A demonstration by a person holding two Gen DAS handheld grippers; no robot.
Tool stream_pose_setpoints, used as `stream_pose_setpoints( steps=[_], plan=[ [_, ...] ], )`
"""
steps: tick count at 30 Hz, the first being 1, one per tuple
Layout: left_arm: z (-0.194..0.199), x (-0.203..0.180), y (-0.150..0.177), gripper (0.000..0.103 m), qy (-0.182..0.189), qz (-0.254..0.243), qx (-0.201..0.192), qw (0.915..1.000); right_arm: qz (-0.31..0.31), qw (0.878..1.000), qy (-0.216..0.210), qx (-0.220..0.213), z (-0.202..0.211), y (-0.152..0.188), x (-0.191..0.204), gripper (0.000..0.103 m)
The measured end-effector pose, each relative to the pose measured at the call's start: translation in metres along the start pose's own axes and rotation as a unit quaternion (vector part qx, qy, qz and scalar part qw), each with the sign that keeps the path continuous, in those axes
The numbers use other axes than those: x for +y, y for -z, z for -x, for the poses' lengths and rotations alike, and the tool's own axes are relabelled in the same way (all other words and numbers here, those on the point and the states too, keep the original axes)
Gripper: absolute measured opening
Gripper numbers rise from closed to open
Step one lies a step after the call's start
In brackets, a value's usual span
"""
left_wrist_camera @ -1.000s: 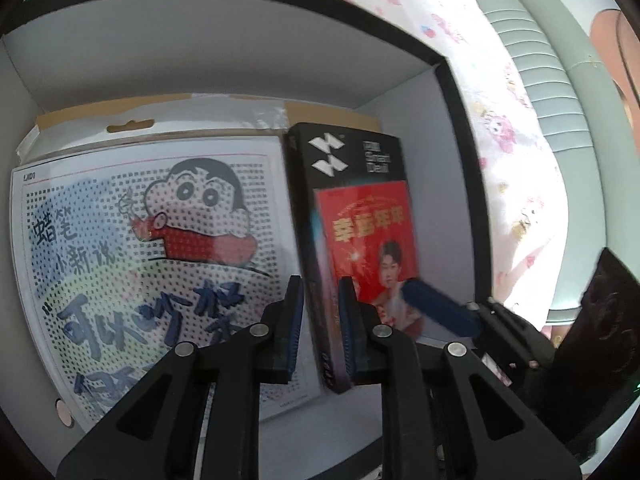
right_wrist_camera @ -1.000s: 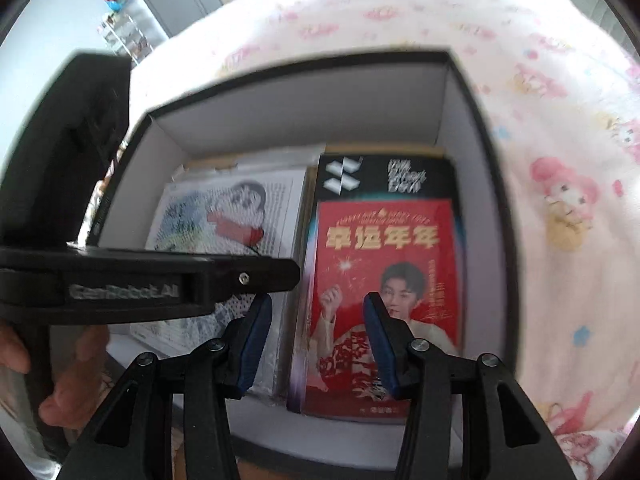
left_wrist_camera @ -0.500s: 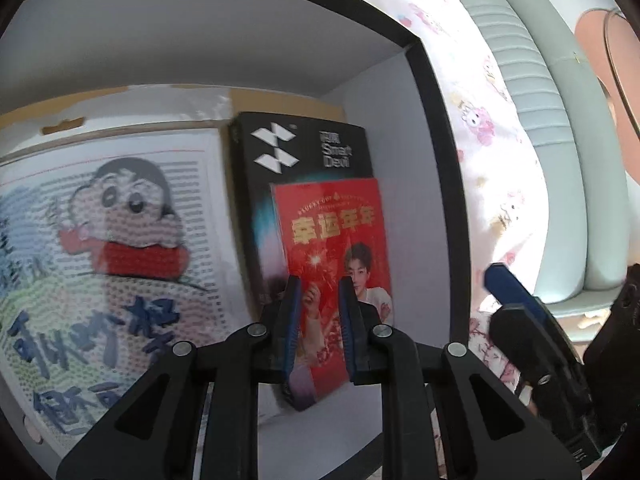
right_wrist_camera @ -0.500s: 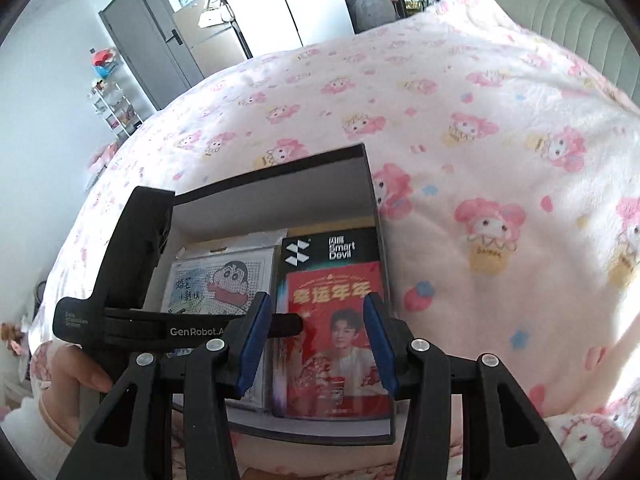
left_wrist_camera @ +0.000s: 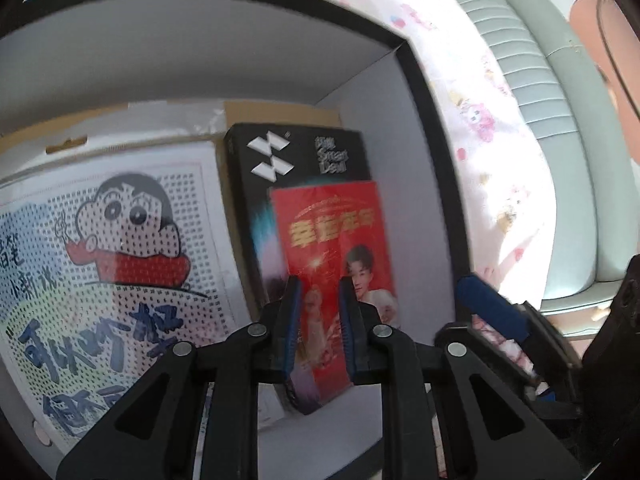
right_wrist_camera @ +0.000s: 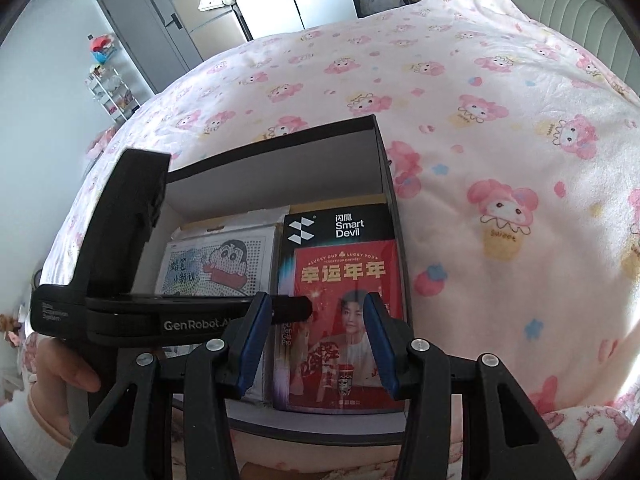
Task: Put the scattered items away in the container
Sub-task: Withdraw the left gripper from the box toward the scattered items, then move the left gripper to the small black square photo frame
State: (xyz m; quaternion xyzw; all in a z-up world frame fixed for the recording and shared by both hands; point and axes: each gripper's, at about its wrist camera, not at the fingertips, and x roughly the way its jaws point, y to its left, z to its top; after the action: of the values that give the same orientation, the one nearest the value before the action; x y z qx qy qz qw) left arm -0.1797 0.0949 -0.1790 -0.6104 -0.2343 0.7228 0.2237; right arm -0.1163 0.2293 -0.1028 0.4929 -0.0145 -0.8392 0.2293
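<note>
L wrist: left gripper (left_wrist_camera: 318, 322) hangs over the box (left_wrist_camera: 436, 184), jaws nearly shut w/ nothing between; red card (left_wrist_camera: 332, 248) lies flat on the black Smart Devil pack (left_wrist_camera: 304, 156), long axis pointing away. R wrist: right gripper (right_wrist_camera: 316, 340) part-open, empty, above the card's near end (right_wrist_camera: 348, 320); cartoon sheet (right_wrist_camera: 216, 264) beside it. All lie in the box; left is prob. nearer.

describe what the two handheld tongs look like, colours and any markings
Both are black plastic with silver screws at the joints and blue pads lining the fingers. The right tongs fill their own view's foreground; the left tongs show white "GenRobot.AI" lettering on their side in the right view. A white sleeve cuff shows.
</note>
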Motion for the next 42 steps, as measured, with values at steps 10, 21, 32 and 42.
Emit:
stream_pose_setpoints(
  steps=[10, 21, 32, 42],
  plan=[
    [0.096, -0.048, 0.049, 0.033, -0.012, -0.073, -0.146, 0.9865, 0.014, 0.999, 0.005, -0.043, 0.045, -0.003, 0.016, 0.045],
    [0.171, -0.065, 0.108, 0.036, -0.059, -0.093, -0.228, 0.9675, 0.054, 0.995, -0.014, -0.083, 0.097, 0.011, 0.053, 0.051],
    [0.201, -0.051, 0.14, 0.036, -0.07, -0.085, -0.248, 0.9626, 0.083, 0.992, -0.033, -0.094, 0.106, 0.019, 0.091, 0.051],
    [0.254, 0.005, 0.159, 0.036, -0.1, -0.032, -0.291, 0.9509, 0.159, 0.981, -0.081, -0.072, 0.088, 0.014, 0.167, 0.051]
  ],
)
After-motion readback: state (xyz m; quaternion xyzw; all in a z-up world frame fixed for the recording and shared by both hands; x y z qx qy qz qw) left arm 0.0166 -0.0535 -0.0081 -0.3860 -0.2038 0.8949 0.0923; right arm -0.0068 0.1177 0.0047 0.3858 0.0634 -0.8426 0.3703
